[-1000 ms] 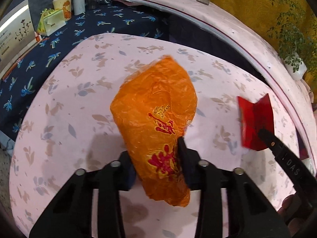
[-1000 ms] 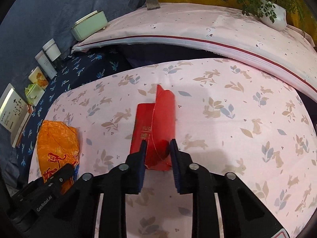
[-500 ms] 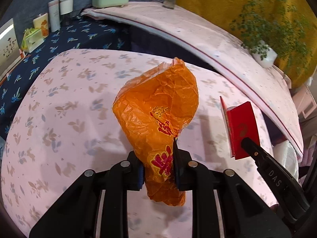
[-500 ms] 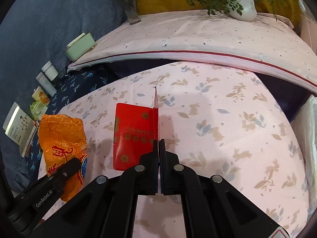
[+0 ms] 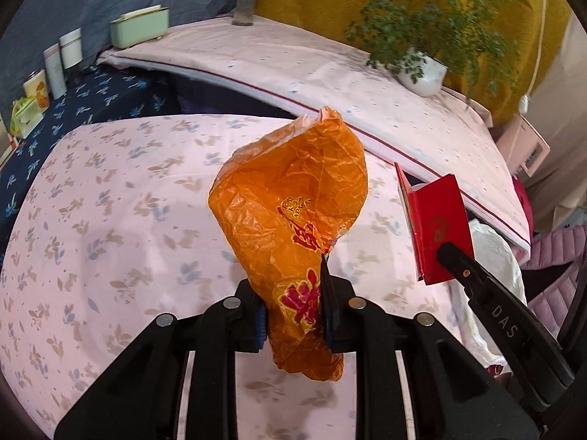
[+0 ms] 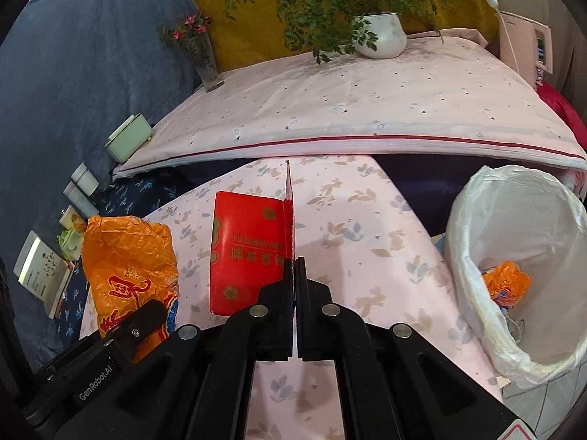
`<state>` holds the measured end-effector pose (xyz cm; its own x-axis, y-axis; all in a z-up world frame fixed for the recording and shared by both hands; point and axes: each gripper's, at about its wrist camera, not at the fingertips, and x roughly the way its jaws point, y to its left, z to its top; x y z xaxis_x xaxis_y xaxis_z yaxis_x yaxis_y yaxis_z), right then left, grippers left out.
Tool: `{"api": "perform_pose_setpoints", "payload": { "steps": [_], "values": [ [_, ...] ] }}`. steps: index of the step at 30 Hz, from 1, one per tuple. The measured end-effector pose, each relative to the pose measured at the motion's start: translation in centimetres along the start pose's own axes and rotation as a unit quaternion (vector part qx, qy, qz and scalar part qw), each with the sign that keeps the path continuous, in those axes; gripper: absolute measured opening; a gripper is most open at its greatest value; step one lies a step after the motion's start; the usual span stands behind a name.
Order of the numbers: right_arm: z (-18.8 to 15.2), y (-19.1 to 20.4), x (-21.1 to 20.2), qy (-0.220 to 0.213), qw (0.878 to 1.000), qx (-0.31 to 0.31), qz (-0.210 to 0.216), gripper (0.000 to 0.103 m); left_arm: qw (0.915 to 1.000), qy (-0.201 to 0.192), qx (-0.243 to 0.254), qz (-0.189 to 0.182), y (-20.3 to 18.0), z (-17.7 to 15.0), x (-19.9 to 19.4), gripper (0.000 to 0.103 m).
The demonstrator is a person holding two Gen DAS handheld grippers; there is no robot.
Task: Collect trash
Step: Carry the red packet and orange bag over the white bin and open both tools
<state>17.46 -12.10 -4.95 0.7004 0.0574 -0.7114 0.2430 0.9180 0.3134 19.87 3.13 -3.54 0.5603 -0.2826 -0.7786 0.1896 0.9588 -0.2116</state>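
My left gripper [image 5: 293,286] is shut on a crumpled orange plastic bag [image 5: 293,205] and holds it above the pink floral bed cover [image 5: 110,220]. The bag also shows at the left of the right wrist view [image 6: 128,256]. My right gripper [image 6: 294,286] is shut on a folded red card envelope [image 6: 249,249] with gold print, lifted off the cover. The envelope shows at the right of the left wrist view [image 5: 436,227]. A white-lined trash bin [image 6: 513,256] stands at the right, with orange trash [image 6: 506,282] inside.
A raised pink ledge [image 6: 367,102] holds a potted plant [image 6: 378,33], a glass vase [image 6: 205,58] and a green box [image 6: 128,143]. Small containers [image 5: 62,62] and a booklet [image 6: 40,267] sit on dark blue cloth at the left.
Both grippers closed on their items and lifted them off the cover, swinging right. The trash bin has come into the right wrist view.
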Motion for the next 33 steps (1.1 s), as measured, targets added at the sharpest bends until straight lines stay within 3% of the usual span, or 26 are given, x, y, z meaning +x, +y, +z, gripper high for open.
{"api": "perform_pose_setpoints", "payload": {
  "steps": [16, 33],
  "values": [
    [0.4, -12.4, -6.4, -0.048, 0.995, 0.078, -0.041, 0.001, 0.9956, 0.008, 0.085, -0.039, -12.3, -2.3, -0.4, 0.021],
    [-0.5, -23.0, -9.9, -0.071, 0.982, 0.148, -0.092, 0.001, 0.9832, 0.029, 0.159, -0.084, -22.4, -4.3, 1.1, 0.021]
  ]
}}
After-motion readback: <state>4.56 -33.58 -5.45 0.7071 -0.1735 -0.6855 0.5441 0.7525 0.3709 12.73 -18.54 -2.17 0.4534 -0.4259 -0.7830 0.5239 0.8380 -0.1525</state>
